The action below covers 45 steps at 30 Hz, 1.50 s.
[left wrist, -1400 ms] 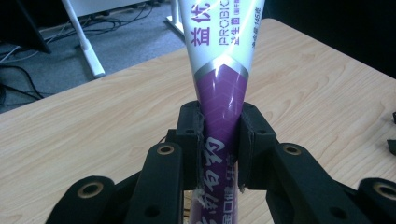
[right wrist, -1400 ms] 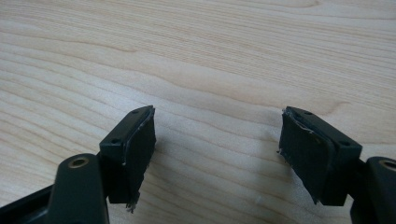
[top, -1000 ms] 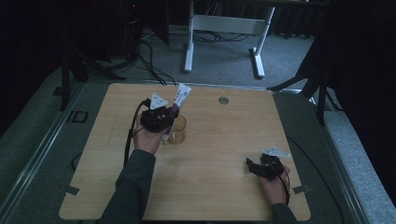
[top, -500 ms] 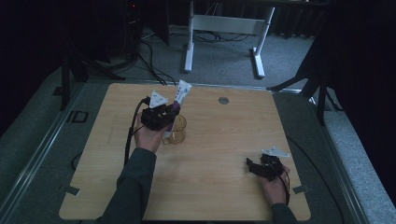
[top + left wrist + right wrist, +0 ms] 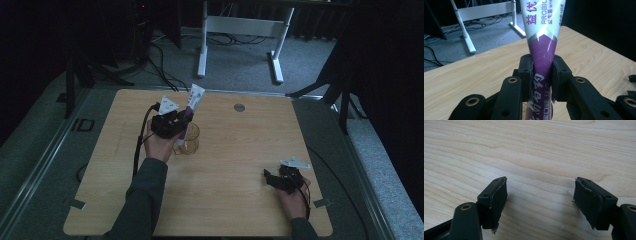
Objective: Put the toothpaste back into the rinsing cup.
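Left jaws: your left gripper (image 5: 541, 72) clamps the toothpaste tube (image 5: 544, 32) across its purple part (white end up, tilted).
Tube's place: its lower end stands in the glass cup (image 5: 188, 140), mid-left on the bench (image 5: 240, 200).
Right jaws: your right gripper (image 5: 540, 202) stands wide apart, nothing between, low over bare wood near the bench's right front corner.

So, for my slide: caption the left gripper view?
Left tongs clamp a purple-and-white toothpaste tube above the wooden table.
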{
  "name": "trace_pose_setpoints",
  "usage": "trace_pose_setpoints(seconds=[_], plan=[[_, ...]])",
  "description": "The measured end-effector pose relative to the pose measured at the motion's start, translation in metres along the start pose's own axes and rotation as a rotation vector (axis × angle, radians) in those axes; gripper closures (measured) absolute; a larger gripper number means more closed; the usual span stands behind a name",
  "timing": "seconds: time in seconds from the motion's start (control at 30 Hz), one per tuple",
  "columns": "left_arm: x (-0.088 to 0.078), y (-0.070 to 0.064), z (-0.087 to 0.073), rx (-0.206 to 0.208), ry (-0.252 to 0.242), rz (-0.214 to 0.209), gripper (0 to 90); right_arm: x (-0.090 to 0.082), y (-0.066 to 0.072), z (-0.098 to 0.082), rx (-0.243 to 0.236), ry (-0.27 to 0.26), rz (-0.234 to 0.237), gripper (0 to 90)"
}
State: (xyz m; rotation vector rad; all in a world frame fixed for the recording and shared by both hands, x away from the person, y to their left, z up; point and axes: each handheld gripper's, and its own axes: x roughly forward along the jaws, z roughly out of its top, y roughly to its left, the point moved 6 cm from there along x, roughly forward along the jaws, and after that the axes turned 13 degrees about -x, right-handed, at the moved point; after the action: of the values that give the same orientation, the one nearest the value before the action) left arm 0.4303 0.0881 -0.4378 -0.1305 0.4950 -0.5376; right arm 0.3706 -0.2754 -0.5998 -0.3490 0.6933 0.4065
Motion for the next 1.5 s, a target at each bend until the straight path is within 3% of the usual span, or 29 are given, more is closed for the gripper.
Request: trace_pose_setpoints(seconds=[1.13,1.5], plan=[[0.007,0.008,0.008,-0.051,-0.062,-0.02,73.0,0.0,0.0,0.0,0.002,0.0,0.002,26.9],[0.015,0.008,0.008,-0.046,-0.083,-0.025,72.9,0.0,0.0,0.0,0.002,0.0,0.002,26.9]])
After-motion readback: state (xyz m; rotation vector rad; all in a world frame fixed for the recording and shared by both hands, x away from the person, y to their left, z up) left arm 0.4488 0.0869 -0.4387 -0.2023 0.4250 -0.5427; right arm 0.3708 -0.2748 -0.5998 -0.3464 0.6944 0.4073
